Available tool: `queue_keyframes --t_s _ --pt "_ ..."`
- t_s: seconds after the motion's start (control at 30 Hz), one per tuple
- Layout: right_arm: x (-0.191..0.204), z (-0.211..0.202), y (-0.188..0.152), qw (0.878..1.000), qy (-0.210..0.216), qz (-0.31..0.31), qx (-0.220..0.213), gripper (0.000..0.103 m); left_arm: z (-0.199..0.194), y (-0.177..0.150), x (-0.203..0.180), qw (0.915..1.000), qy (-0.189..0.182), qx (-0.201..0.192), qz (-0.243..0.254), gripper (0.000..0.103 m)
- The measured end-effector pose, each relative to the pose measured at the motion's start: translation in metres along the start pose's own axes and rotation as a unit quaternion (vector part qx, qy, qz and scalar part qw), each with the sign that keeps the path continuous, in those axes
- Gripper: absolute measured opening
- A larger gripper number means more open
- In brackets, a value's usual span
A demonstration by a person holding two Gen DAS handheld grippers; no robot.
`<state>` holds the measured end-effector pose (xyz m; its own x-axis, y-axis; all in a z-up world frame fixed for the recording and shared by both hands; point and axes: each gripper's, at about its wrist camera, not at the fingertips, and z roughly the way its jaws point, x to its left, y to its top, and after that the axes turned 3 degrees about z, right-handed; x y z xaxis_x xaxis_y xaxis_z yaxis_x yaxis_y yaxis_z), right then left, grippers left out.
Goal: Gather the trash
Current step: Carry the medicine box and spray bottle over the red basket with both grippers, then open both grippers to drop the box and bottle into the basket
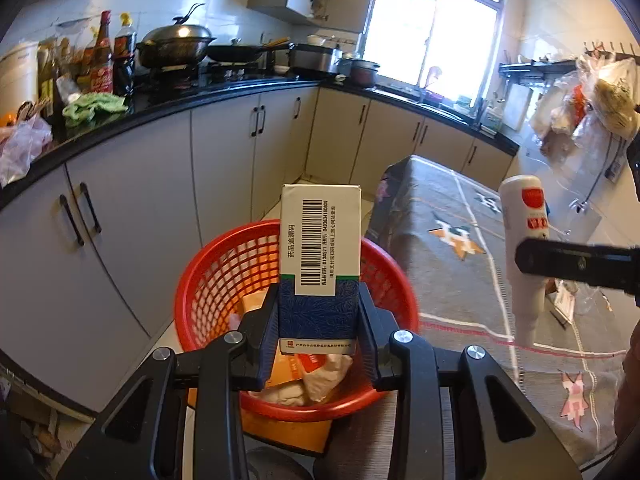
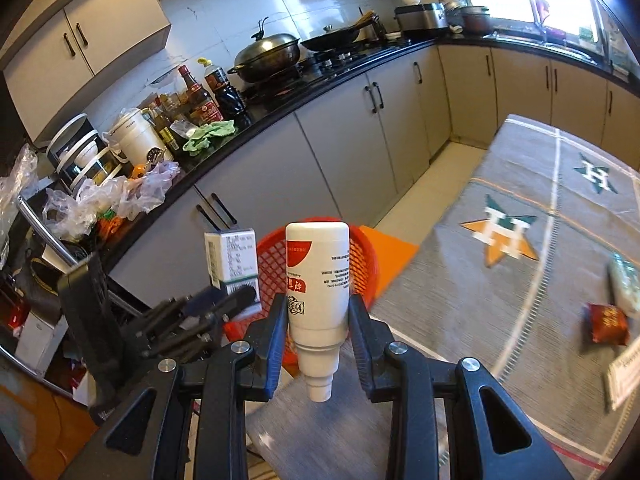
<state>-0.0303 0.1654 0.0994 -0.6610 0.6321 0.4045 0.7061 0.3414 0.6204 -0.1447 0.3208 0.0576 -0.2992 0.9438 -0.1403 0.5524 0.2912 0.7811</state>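
Left gripper [image 1: 318,320] clamped narrow on a medicine box [image 1: 320,264], pinched at the blue lower end so the barcoded white end stands clear, directly over the red mesh basket [image 1: 224,272] — placed for a straight drop onto the paper scraps [image 1: 320,376] already inside. Right gripper [image 2: 318,316] closed on a white bottle [image 2: 317,280], gripped near the shoulder, nozzle toward the camera, base pointing at the same basket but short of its rim, probably waiting its turn. Basket parked off the end of the grey-clothed table [image 2: 500,280], within reach of both hands. More to collect on the cloth — a red snack packet [image 2: 608,322], a pale wrapper [image 2: 624,284].
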Motion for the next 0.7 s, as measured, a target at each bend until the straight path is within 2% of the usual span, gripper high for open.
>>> queue_keyframes --t_s 0.37,0.7 --pt "0.006 0.059 0.011 0.999 -0.004 0.012 0.030 0.033 0.021 -0.008 0.023 0.9996 0.011 0.019 -0.019 0.034" --pt "0.011 0.090 0.014 0.999 -0.017 0.008 0.048 0.035 0.033 -0.006 0.027 0.9993 0.010 0.023 -0.029 0.033"
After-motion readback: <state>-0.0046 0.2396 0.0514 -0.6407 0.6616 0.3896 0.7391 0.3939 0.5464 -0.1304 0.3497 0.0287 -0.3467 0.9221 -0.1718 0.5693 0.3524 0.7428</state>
